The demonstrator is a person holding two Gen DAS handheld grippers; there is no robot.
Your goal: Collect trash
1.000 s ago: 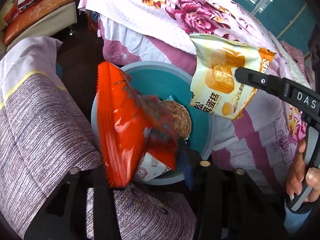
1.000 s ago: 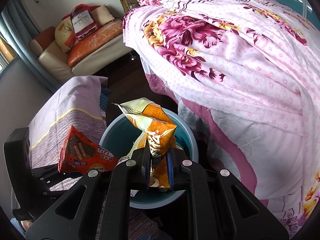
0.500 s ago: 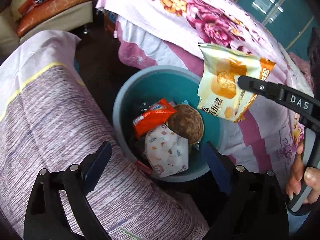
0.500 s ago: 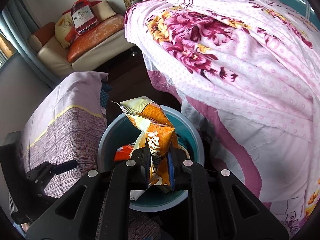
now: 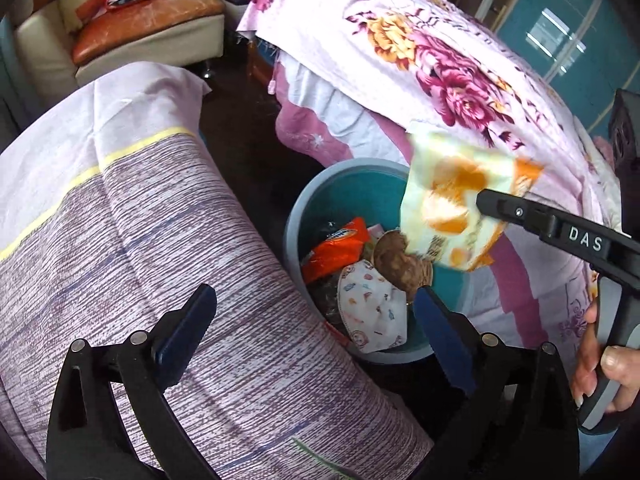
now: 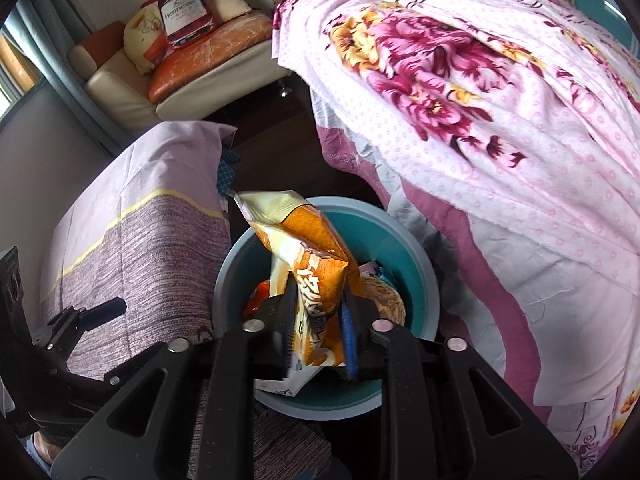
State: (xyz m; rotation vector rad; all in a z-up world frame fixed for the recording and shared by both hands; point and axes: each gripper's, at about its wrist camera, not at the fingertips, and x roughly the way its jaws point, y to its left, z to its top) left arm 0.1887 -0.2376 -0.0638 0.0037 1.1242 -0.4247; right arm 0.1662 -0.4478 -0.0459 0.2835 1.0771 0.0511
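Note:
A round teal bin point(image 5: 296, 216) point(image 6: 432, 280) stands on the dark floor between two cloth-covered pieces of furniture. Inside lie an orange wrapper point(image 5: 340, 246), a patterned face mask point(image 5: 372, 312) and a brown round item point(image 5: 396, 260). My left gripper point(image 5: 314, 296) is wide open and empty, hovering over the bin's near rim and the striped cloth. Its jaws are still spreading. My right gripper point(image 6: 318, 308) holds a yellow-orange snack bag point(image 6: 316, 280) point(image 5: 452, 204) upright above the bin. Its jaws are opening, and the puffy bag still fills the gap between the pads.
Striped purple cloth point(image 5: 140, 240) covers furniture left of the bin. A pink floral bedcover point(image 5: 440, 60) hangs to its right. A cream sofa with orange cushions point(image 5: 140, 28) stands at the back. A person's hand point(image 5: 608, 364) grips the right tool's handle.
The left gripper let go of the orange wrapper, which now lies in the bin, opened wide and drew back over the striped cloth. The right jaws have parted a little around the bag.

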